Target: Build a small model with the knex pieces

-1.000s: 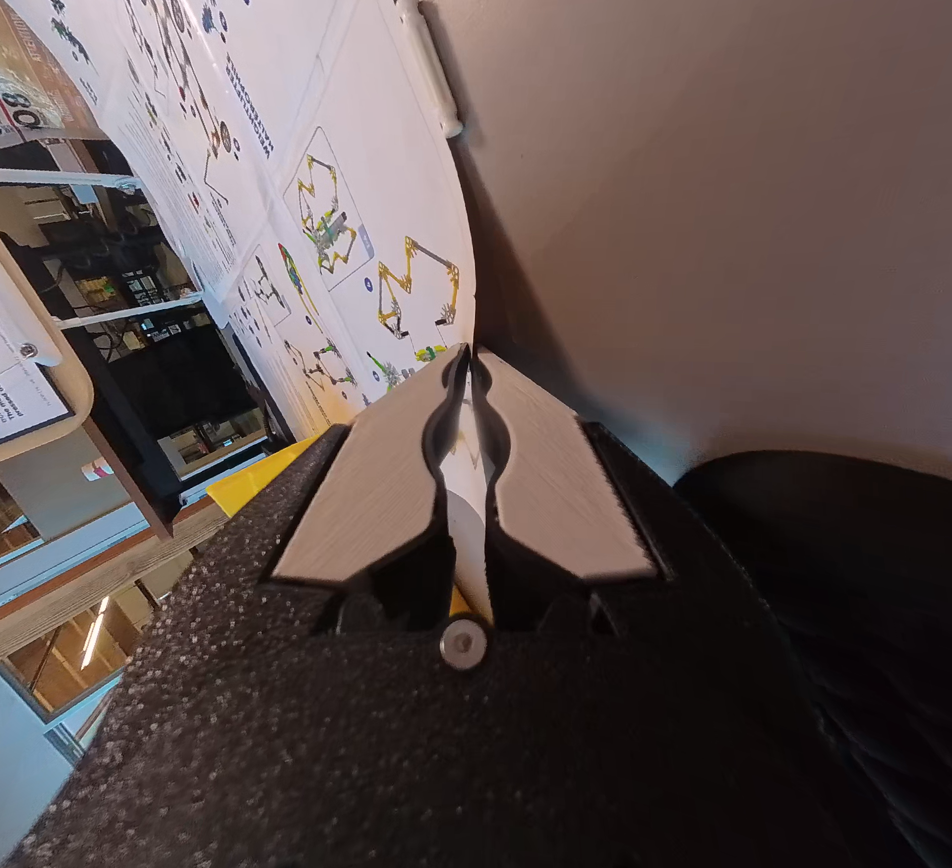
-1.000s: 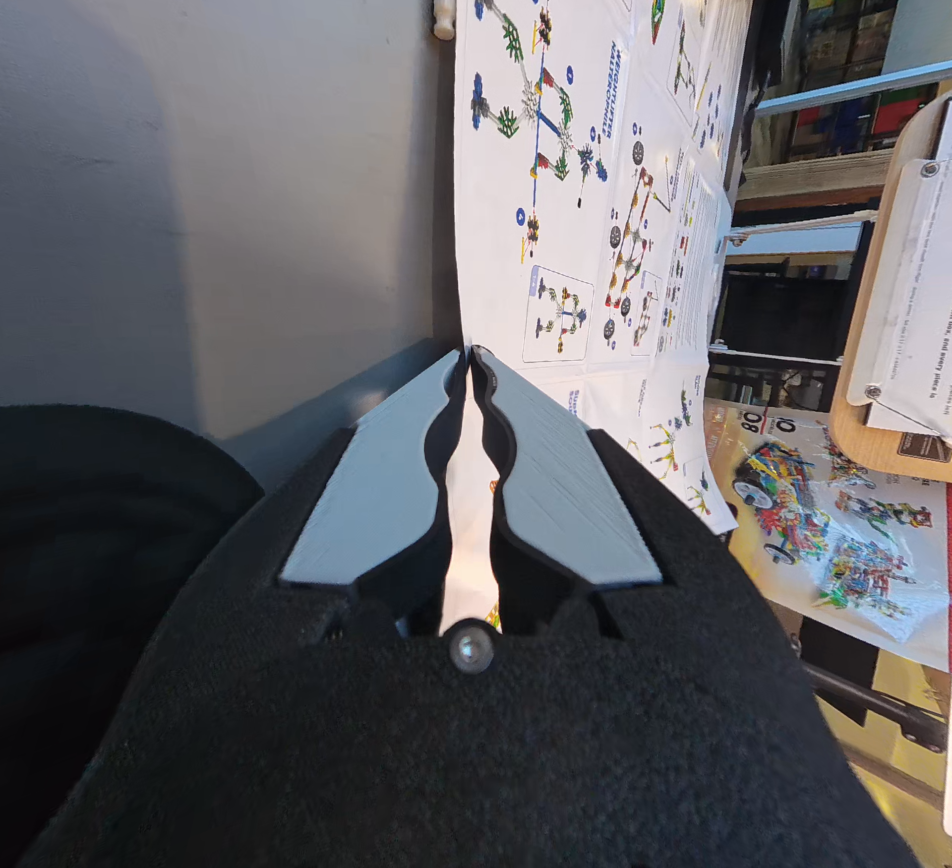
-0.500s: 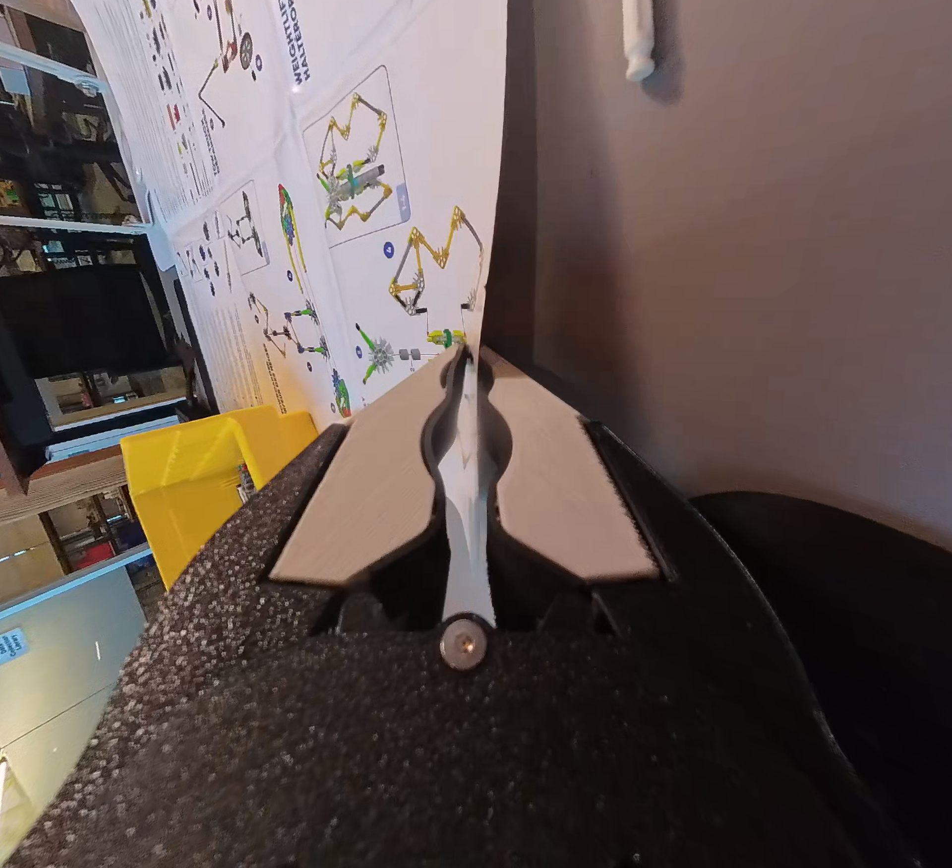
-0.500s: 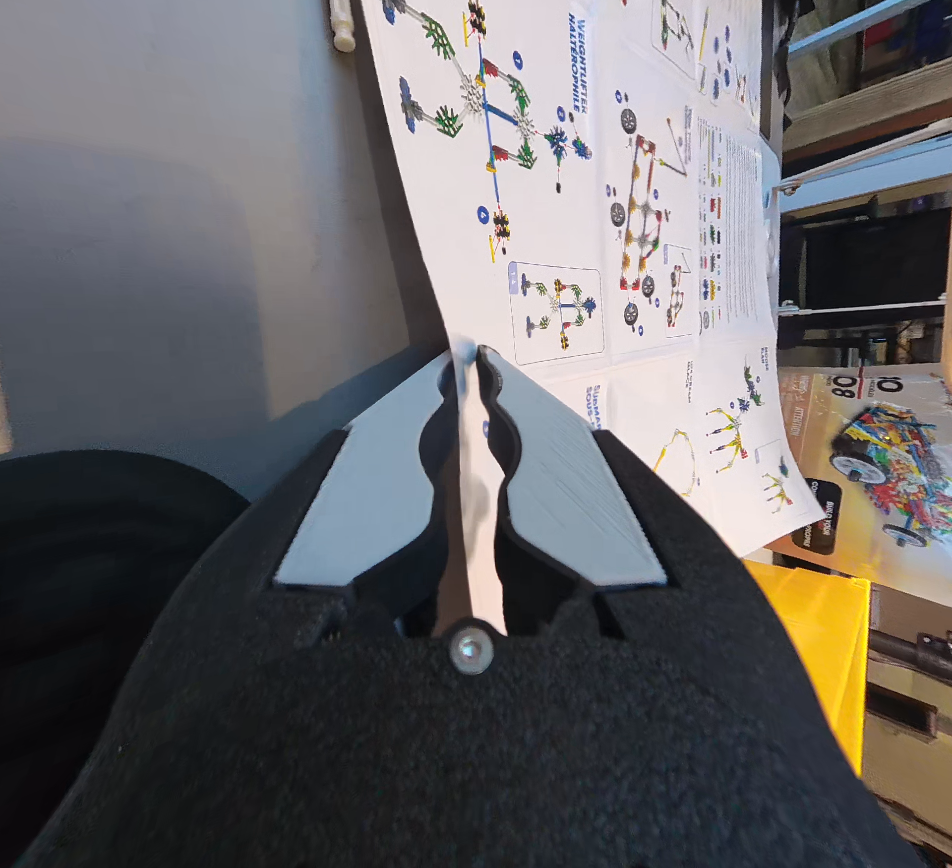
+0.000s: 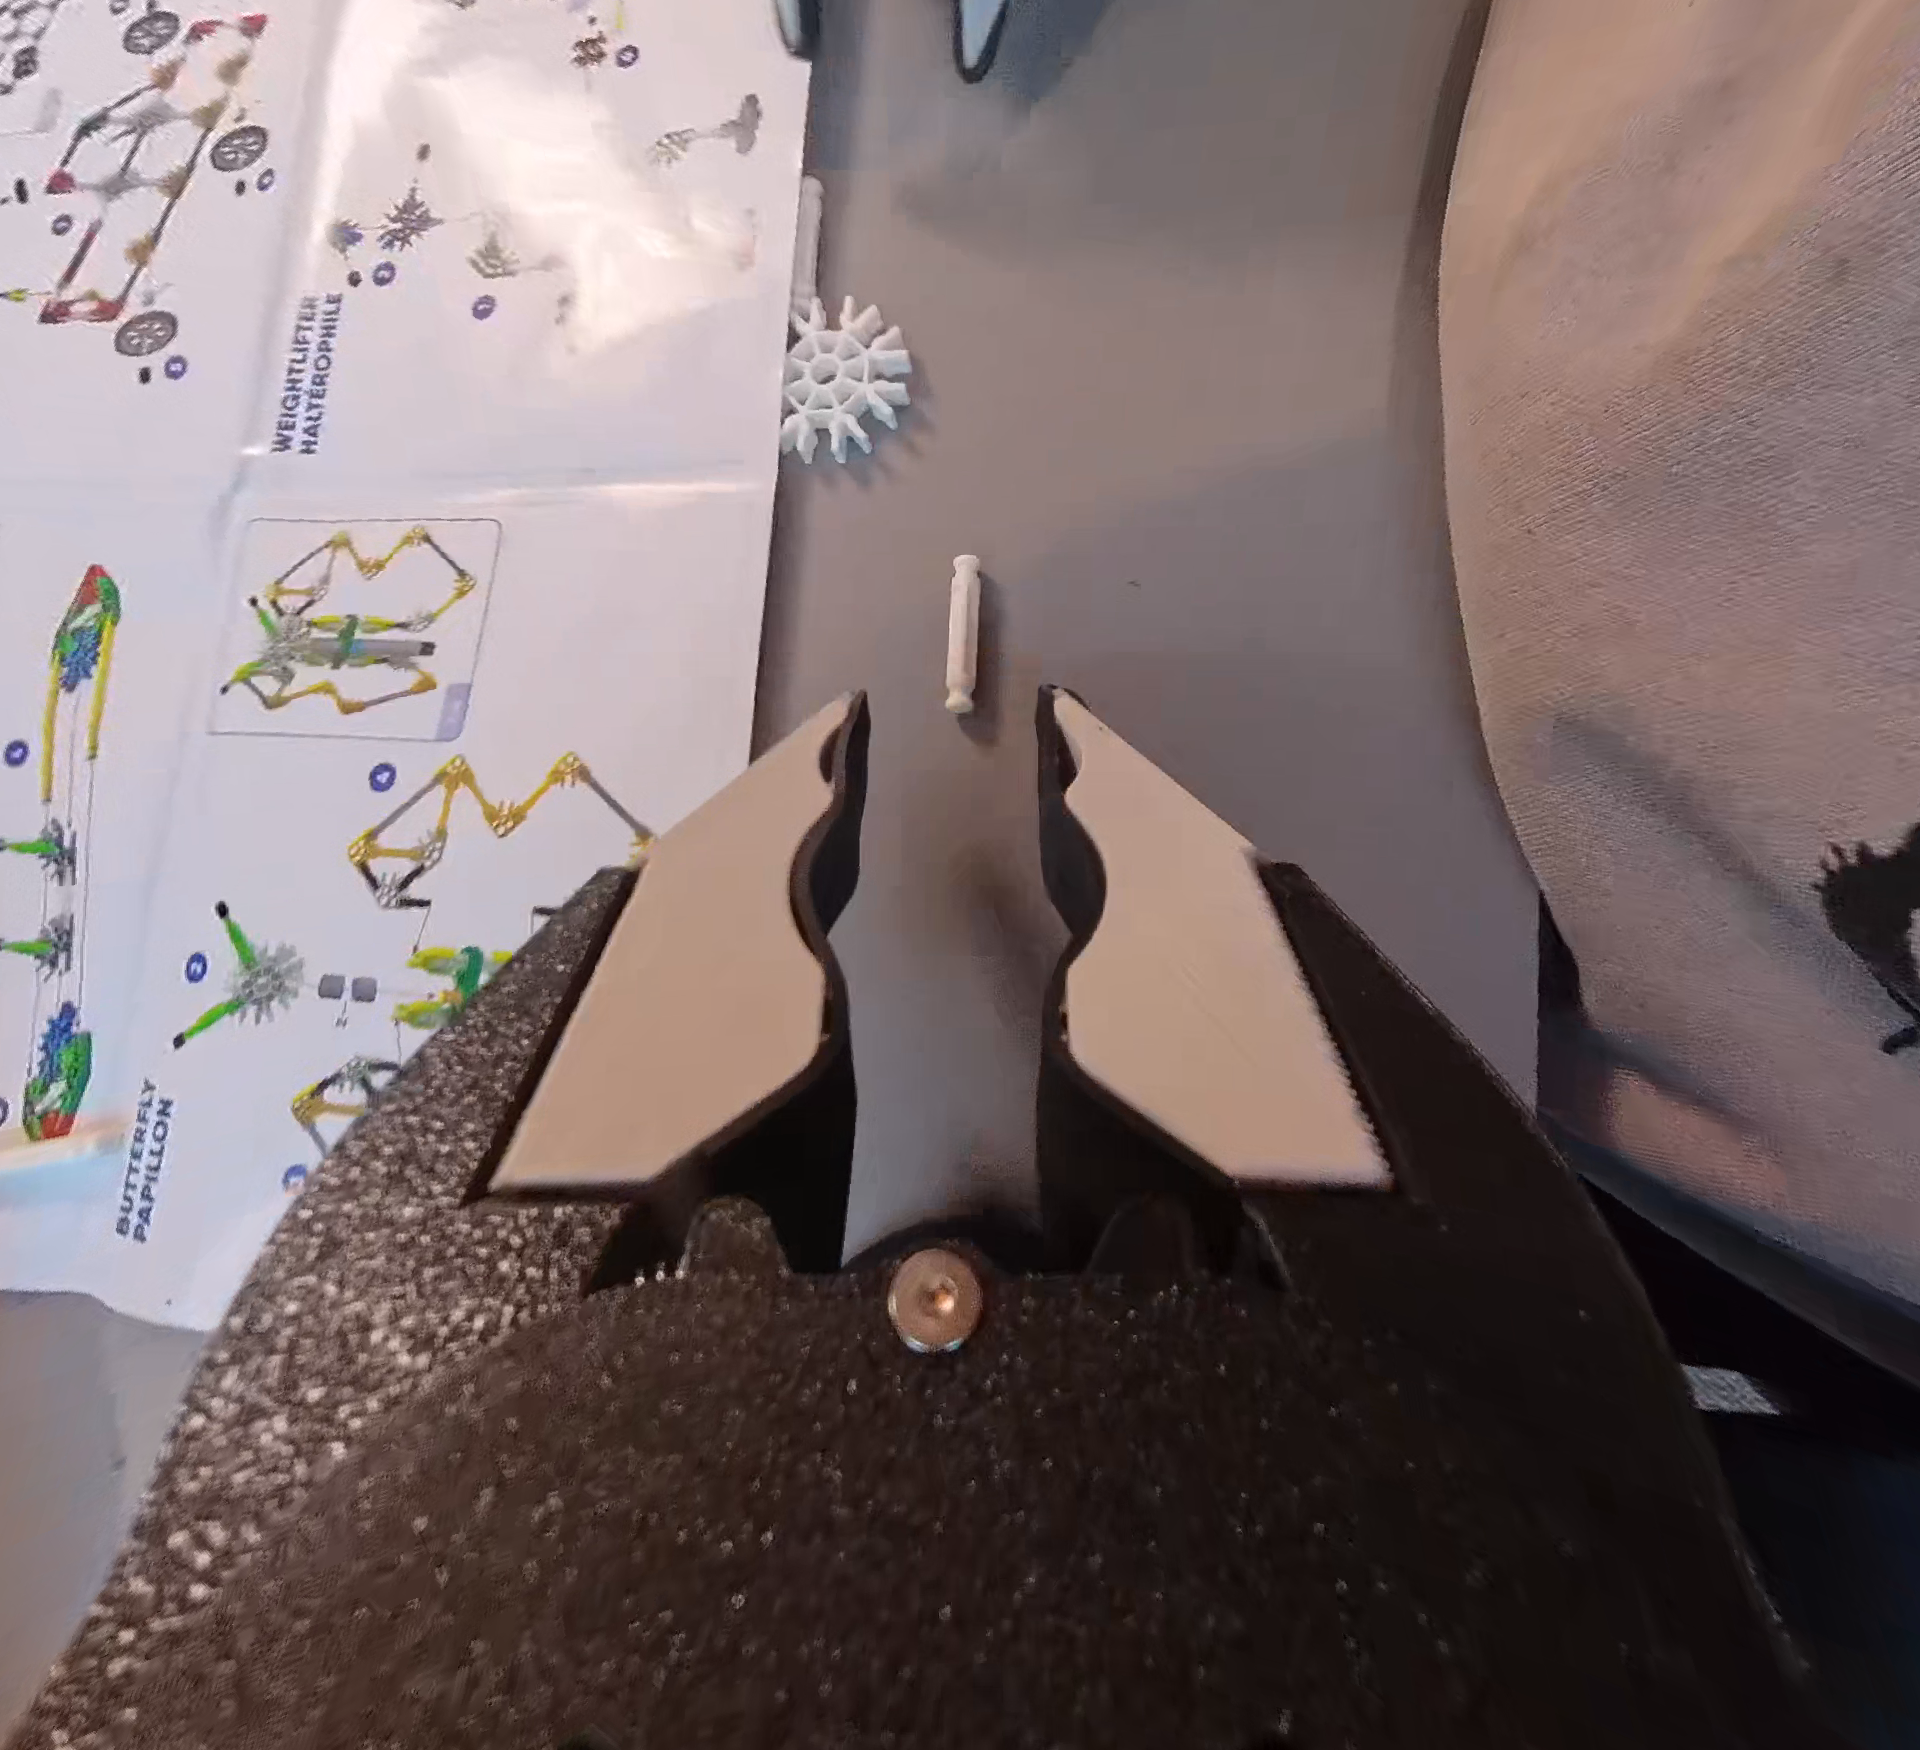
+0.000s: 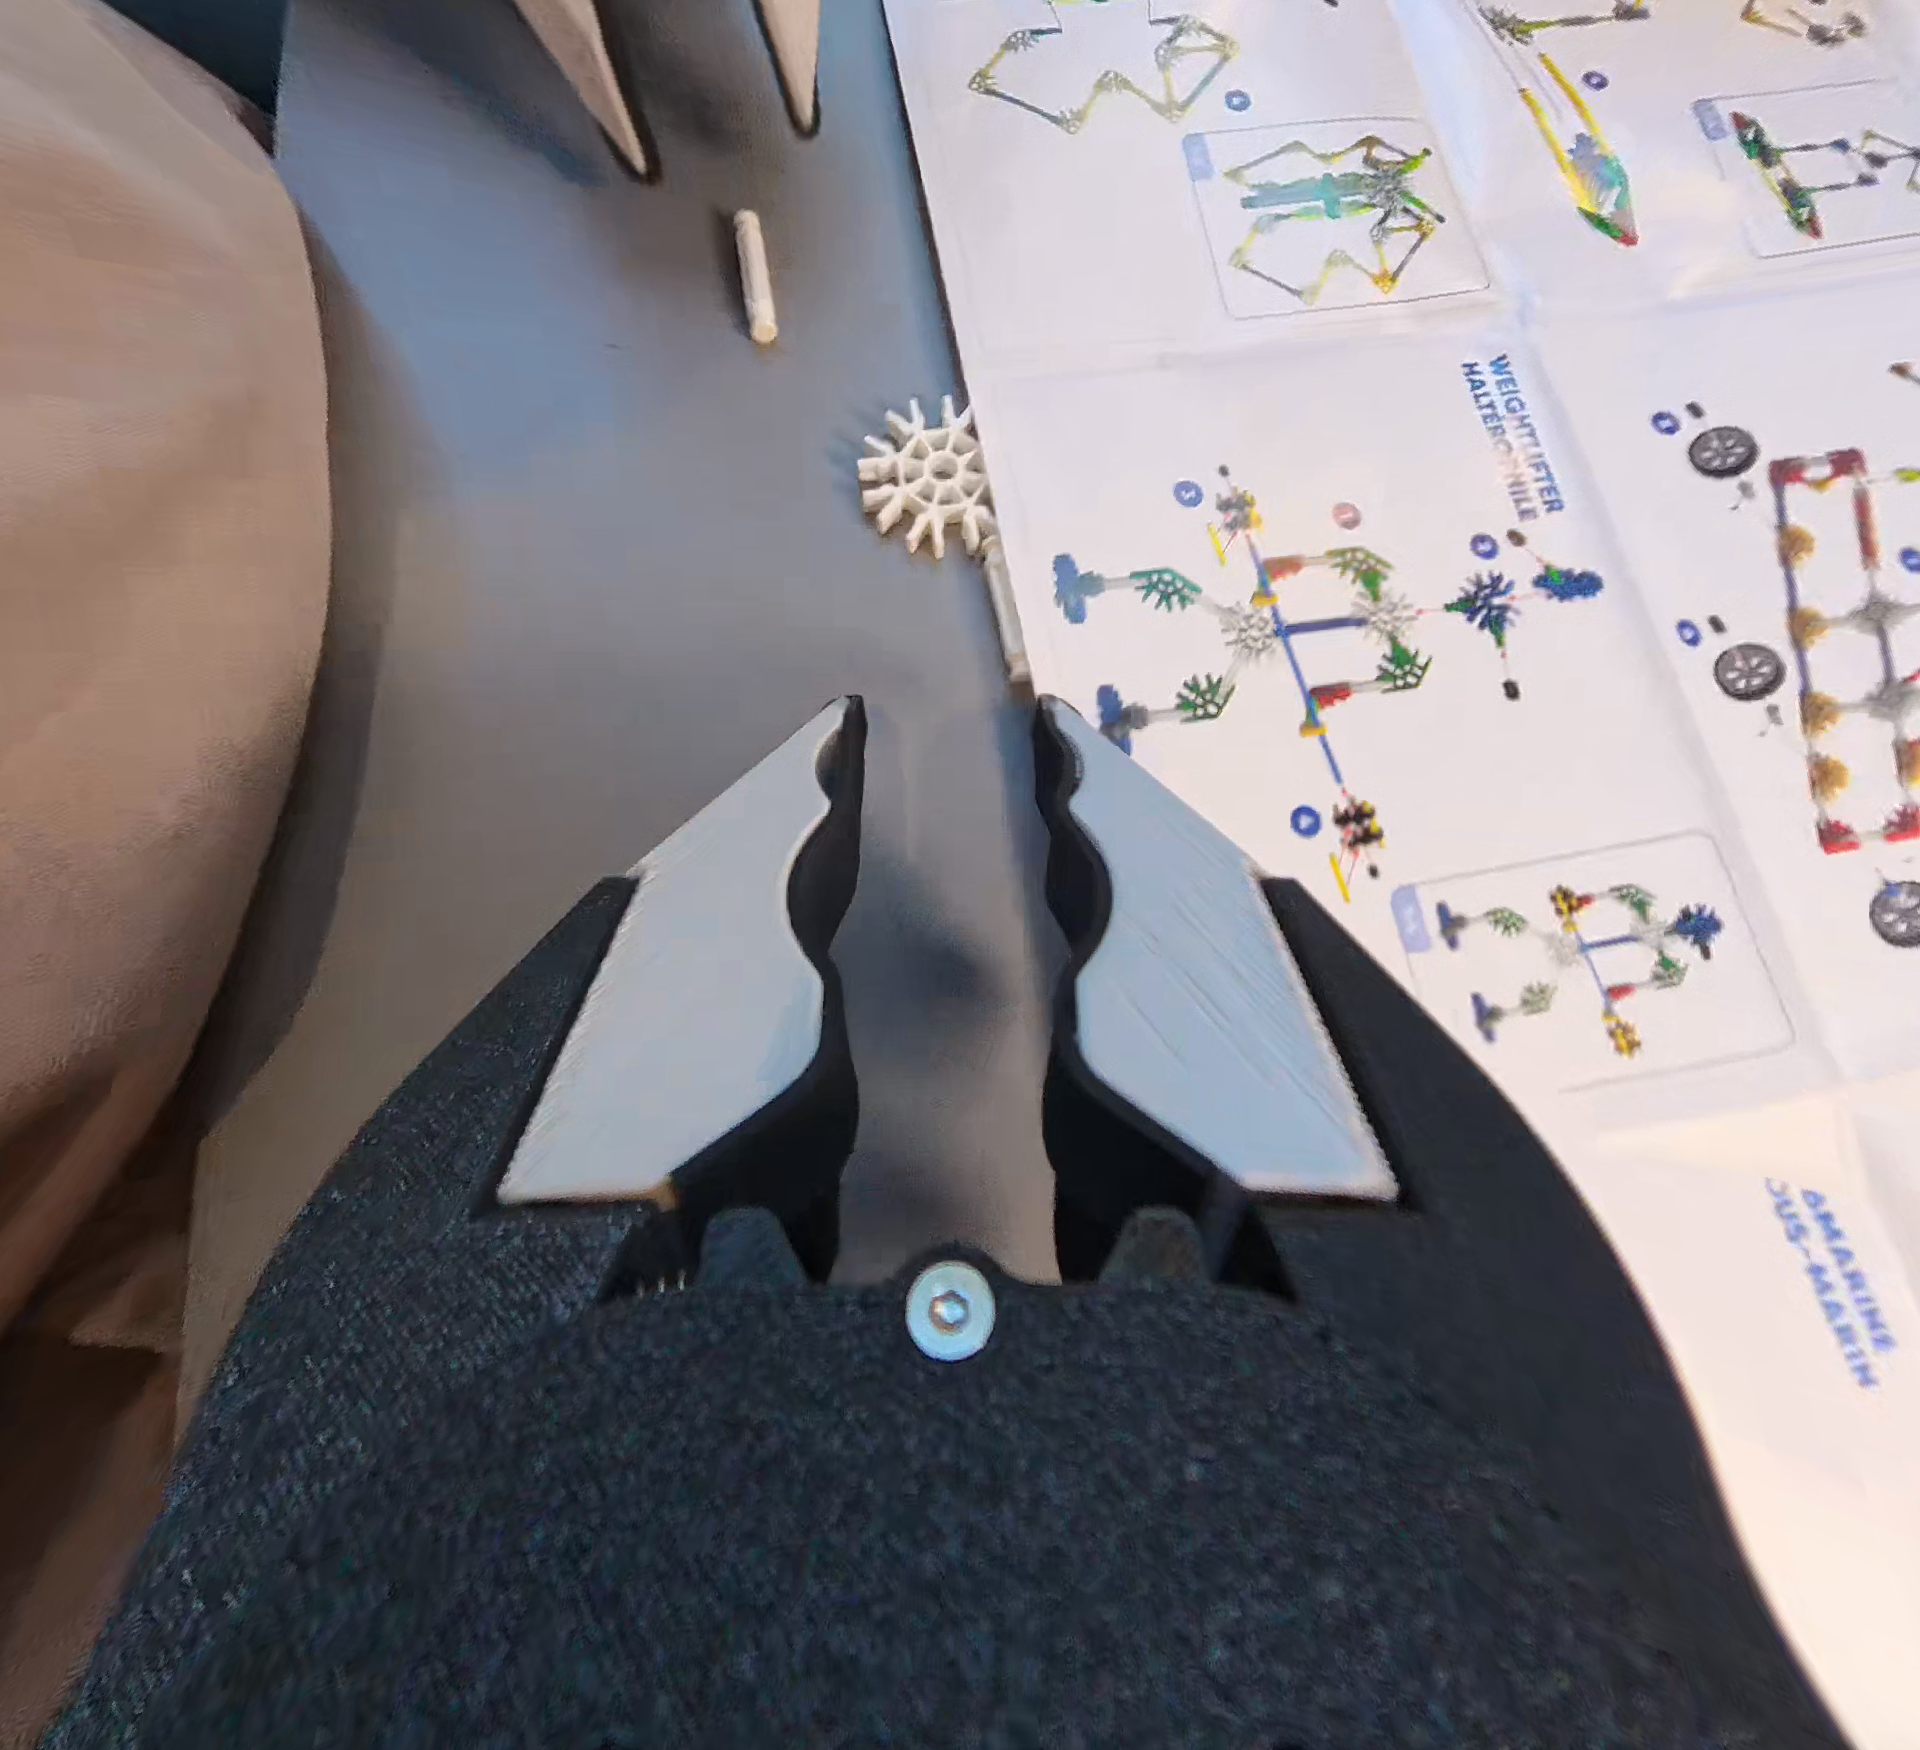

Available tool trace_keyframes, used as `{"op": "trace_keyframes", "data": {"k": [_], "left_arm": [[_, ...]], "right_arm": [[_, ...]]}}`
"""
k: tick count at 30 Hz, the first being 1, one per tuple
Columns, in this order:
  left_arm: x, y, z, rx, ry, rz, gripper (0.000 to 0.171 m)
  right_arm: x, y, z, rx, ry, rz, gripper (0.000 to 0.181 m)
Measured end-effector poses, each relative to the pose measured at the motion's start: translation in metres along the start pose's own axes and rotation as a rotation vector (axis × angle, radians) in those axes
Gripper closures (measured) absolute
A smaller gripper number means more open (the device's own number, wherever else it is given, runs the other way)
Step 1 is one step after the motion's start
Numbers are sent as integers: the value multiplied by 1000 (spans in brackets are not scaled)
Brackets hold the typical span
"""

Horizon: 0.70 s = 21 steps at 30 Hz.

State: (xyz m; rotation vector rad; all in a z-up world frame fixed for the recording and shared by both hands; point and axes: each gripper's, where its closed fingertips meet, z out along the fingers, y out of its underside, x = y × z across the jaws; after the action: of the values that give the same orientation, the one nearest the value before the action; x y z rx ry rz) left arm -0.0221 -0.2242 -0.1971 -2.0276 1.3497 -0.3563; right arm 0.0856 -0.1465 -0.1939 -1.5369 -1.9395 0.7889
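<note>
Change from half a second ago: both grippers had the sheet clamped between closed fingers and lifted on edge off the table. Now the sheet lies flat on the table and neither gripper holds it.

Left gripper: jaws apart, empty, just above the grey table. A short white rod lies on the table right ahead of the fingertips, partly between them, not touching. Its long axis runs along the finger direction, pointing away from the left gripper and toward the right one. Beyond it a white snowflake-shaped connector lies flat, touching or just overlapping the sheet edge. A second white rod sits at the sheet edge, partly hidden; its long axis also runs along the edge.

Right gripper: jaws apart, empty. It faces the left gripper from the opposite end; the left gripper's fingers show at the top of the right wrist view, blurred. The second rod is the nearest thing to it, just beside its right fingertip, with the connector close ahead.

The sheet lies left of the left gripper, right of the right one. Beige fabric lies along the other side of the table.
</note>
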Motion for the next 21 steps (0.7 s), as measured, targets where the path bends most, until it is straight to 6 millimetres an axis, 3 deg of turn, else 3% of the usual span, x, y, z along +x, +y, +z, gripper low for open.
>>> {"op": "trace_keyframes", "data": {"k": [2, 5, 13, 17, 21], "left_arm": [[3, 0, 9, -14, 30, -2, 149], [3, 5, 16, -51, 30, 27, 167], [-11, 1, 22, -29, -7, -1, 168], [-20, -4, 25, -28, -27, 3, 167], [-29, -9, 25, -18, -37, 4, 167]], "right_arm": [[4, -11, 8, 4, -27, 36, 154], [6, -10, 20, -51, -63, 26, 158], [-10, -4, 28, -109, -146, -2, 169], [-5, -7, 32, -113, -110, 21, 174], [-17, -9, 32, -117, -168, -40, 175]]}}
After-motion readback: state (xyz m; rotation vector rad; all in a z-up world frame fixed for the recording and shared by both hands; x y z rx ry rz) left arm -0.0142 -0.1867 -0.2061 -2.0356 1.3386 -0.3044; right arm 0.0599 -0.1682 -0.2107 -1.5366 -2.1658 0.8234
